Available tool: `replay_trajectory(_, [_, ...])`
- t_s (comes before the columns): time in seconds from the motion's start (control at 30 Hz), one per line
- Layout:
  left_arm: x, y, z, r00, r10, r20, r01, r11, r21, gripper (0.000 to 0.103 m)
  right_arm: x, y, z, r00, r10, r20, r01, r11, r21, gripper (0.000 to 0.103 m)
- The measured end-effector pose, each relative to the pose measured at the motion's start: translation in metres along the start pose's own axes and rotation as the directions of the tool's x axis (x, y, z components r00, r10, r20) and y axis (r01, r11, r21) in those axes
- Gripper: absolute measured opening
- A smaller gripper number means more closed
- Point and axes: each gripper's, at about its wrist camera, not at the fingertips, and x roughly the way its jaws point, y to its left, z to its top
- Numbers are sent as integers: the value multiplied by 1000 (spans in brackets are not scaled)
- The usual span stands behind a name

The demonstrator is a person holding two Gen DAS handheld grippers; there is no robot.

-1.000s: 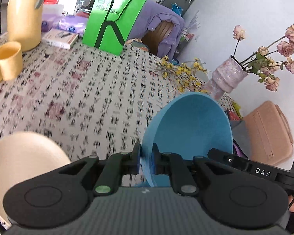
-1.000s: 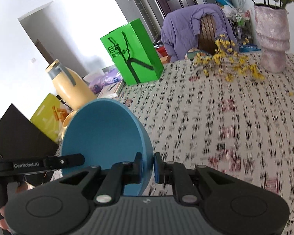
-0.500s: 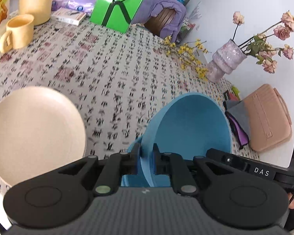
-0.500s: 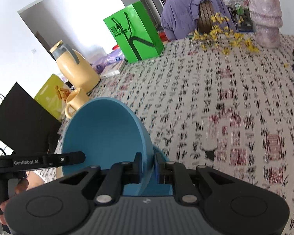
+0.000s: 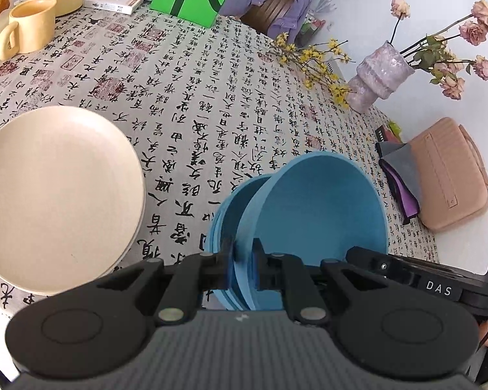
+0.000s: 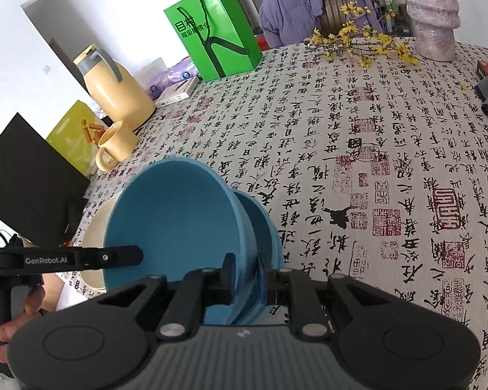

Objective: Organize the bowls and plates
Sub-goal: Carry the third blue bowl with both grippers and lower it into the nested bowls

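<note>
Smooth round blue bowl (image 5: 318,208) is gripped by opposite rim edges: left gripper (image 5: 243,261) and right gripper (image 6: 246,271), both clamped on it. It is held tilted over a stack of blue bowls (image 5: 226,227) on the patterned tablecloth (image 5: 195,97).

Right jaws have just been opening; uneven release is judged likely to drop that side and skew the nesting.

Mouth faces up and away from the left camera; no long axis, being round.

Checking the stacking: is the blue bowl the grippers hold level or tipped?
Tipped. The blue bowl leans with its far rim raised above the blue stack beneath it, and its opening faces the camera.
</note>
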Motion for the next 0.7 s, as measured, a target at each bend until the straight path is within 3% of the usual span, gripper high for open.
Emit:
replay_trajectory(0.23, [4, 1, 3, 1000, 17, 0, -17, 1000, 10, 14, 2, 2, 3, 1000, -18, 3, 18, 999, -26, 16])
replay_trajectory(0.37, [6, 2, 3, 1000, 14, -6, -14, 1000, 22, 15, 0, 1, 5, 999, -30, 15, 30, 999, -34, 22])
replay_trajectory(0.5, [1, 2, 6, 999, 31, 37, -33, 998, 48, 15, -6, 0, 7, 999, -22, 40, 24, 999, -40, 22])
replay_trajectory(0.57, [0, -1, 5, 998, 31, 47, -34, 996, 86, 20, -8, 0, 8, 998, -26, 50, 28, 998, -49, 22])
replay_trajectory(0.6, [-1, -2, 4, 998, 27, 50, -33, 994, 106, 28, -8, 0, 7, 998, -28, 53, 31, 998, -55, 22])
replay_trajectory(0.63, [-2, -4, 3, 998, 27, 56, -34, 991, 128, 35, -8, 1, 6, 998, -33, 57, 36, 997, -64, 24])
replay_trajectory(0.7, [-5, -9, -3, 995, 46, 94, -63, 980, 189, 40, -10, 3, 4, 997, -38, 72, 44, 995, -84, 31])
